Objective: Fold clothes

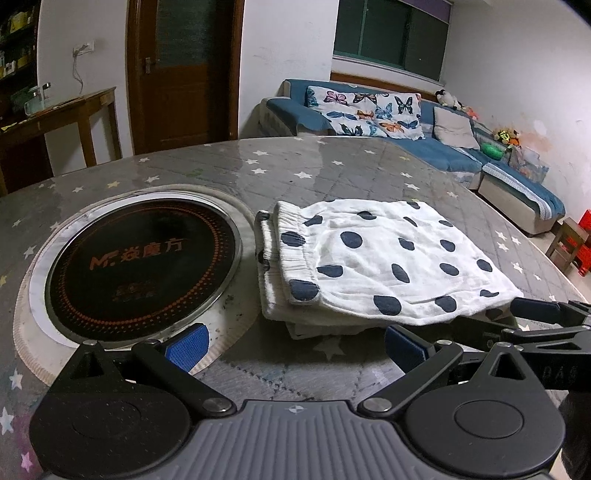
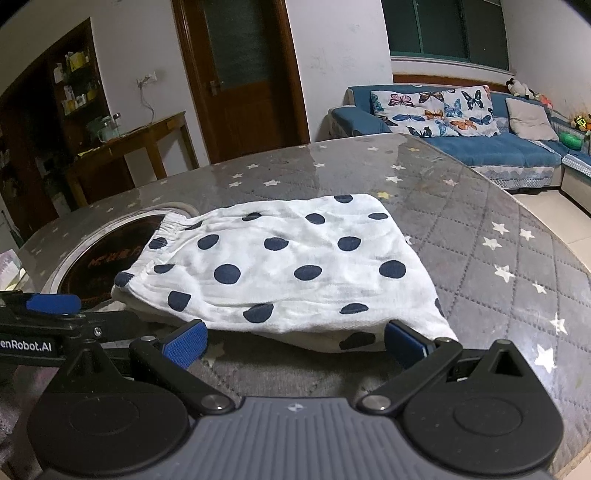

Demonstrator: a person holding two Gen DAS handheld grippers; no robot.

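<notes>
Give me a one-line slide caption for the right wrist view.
Open right gripper faces folded polka-dot shorts on the star-patterned table, beside the inset cooktop.

You get dim indoor light from overhead, glaring off the glossy table [image 1: 332, 162] top near its far edge. The window [image 1: 391, 33] is dark. Fisheye bending curves both views' edges (corners go black). Focus is fairly sharp; soft shadows sit under the clothes [image 2: 288, 266].

Two matching hand-held grippers, black and grey.

The left gripper [image 1: 295, 345] and right gripper [image 2: 295, 343] each have a ribbed grey body, black linkage arms with silver pivot screws, and blue textured pads [image 2: 184, 345]; white "enRobot.AI" lettering marks one arm.
</notes>
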